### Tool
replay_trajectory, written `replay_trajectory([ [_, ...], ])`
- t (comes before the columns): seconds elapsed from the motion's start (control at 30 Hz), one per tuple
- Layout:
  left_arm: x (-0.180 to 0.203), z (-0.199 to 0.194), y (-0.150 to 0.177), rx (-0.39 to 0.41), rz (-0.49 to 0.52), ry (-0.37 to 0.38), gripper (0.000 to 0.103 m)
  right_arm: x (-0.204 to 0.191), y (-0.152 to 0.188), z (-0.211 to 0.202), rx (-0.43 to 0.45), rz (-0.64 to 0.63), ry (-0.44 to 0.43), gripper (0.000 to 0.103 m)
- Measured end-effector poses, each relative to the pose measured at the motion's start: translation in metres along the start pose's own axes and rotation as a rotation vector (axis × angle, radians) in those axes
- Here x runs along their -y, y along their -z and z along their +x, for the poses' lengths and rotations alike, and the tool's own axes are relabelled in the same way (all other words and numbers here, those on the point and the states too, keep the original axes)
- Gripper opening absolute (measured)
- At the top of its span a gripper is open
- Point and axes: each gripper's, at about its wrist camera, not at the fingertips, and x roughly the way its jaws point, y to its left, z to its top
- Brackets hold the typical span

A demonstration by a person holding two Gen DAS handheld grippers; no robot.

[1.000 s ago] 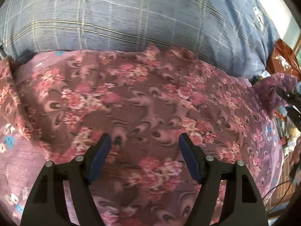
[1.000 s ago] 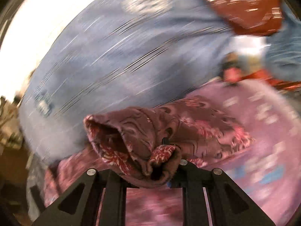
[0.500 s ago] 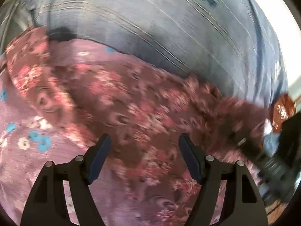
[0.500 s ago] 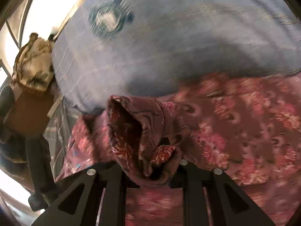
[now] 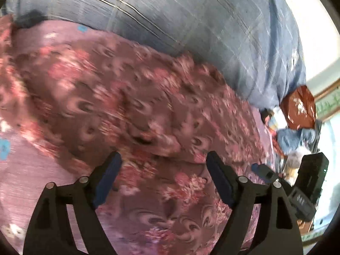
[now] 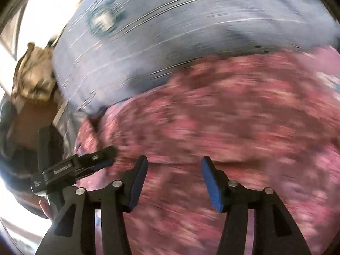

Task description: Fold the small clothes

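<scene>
A maroon garment with pink flowers (image 5: 148, 110) lies spread on the purple floral bedsheet (image 5: 23, 165), with a folded edge across it near the fingertips. My left gripper (image 5: 163, 161) hovers over it, jaws opening wider, nothing between the pads. In the blurred right wrist view the same garment (image 6: 223, 116) fills the middle. My right gripper (image 6: 174, 165) is above it, its jaws opening and empty. The left gripper (image 6: 106, 157) shows at the left of the right wrist view. A fingertip of the right gripper (image 5: 258, 167) pokes in at the right of the left wrist view.
A large blue plaid pillow (image 5: 191, 31) lies right behind the garment. A brown patterned bag (image 5: 297, 110) and blue cloth (image 5: 293, 138) sit past the bed's right end. A beige floral cloth (image 6: 31, 74) lies beyond the pillow, beside a bright window.
The right gripper swung over the spread garment and let go of the bunched cloth it held; its jaws now stand apart. The left gripper's jaws widened a little as the view shifted.
</scene>
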Motion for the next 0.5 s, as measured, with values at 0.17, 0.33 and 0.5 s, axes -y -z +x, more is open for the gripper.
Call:
replay_trajectory([
  [0.17,0.013,0.014,0.005,0.064,0.009,-0.052,0.086,0.081,0.013,-0.038,0.1,0.218,0.038,0.055],
  [0.33,0.008,0.011,0.004,0.159,-0.065,0.051,0.01,0.143,0.022,-0.058,0.195,0.411,-0.025,0.055],
  [0.5,0.001,0.008,0.001,0.18,-0.105,0.048,0.009,0.172,0.007,-0.048,0.279,0.513,-0.087,0.051],
])
